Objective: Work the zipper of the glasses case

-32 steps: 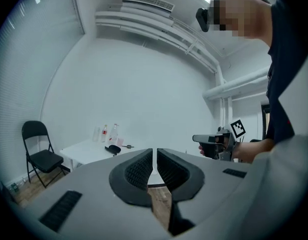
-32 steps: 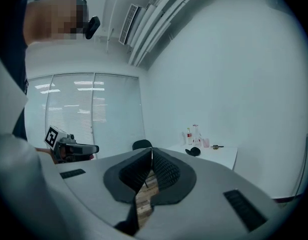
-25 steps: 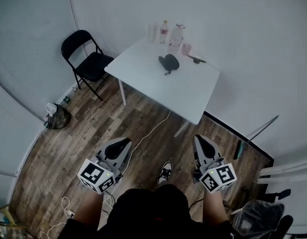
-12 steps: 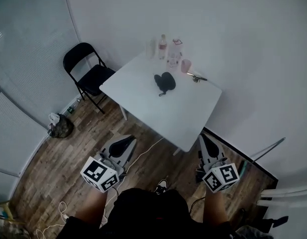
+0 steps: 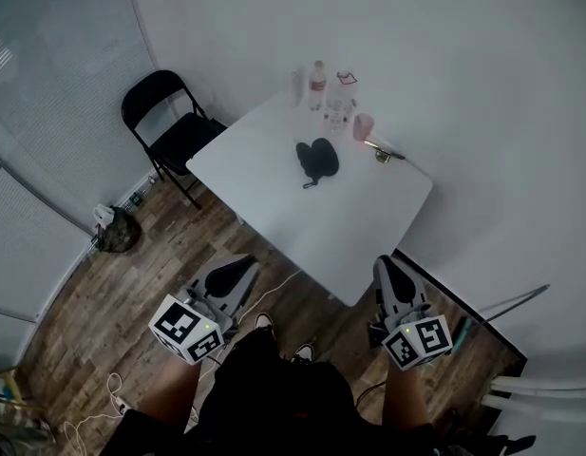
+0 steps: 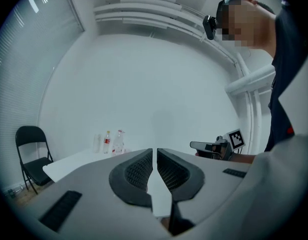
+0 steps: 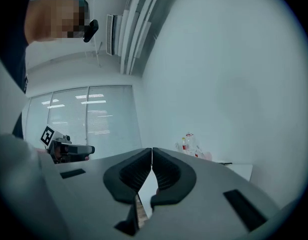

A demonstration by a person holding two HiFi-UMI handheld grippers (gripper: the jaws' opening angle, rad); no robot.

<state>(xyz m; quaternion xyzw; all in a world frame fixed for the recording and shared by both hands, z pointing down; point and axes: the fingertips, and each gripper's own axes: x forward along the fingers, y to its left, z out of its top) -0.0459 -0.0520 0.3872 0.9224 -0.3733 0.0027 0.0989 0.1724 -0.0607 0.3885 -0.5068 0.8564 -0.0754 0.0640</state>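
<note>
Black folding chair (image 5: 169, 126) beside white table (image 5: 340, 217), bottles (image 5: 318, 82) and pink cup (image 5: 364, 126) near its far edge

Table (image 5: 354, 226): glasses case (image 5: 317, 160), bottles (image 5: 318, 82), maybe cup (image 5: 364, 126)

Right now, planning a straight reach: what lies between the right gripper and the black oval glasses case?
Only bare white tabletop separates the right gripper from the black oval glasses case; the head view shows nothing else there.
</note>
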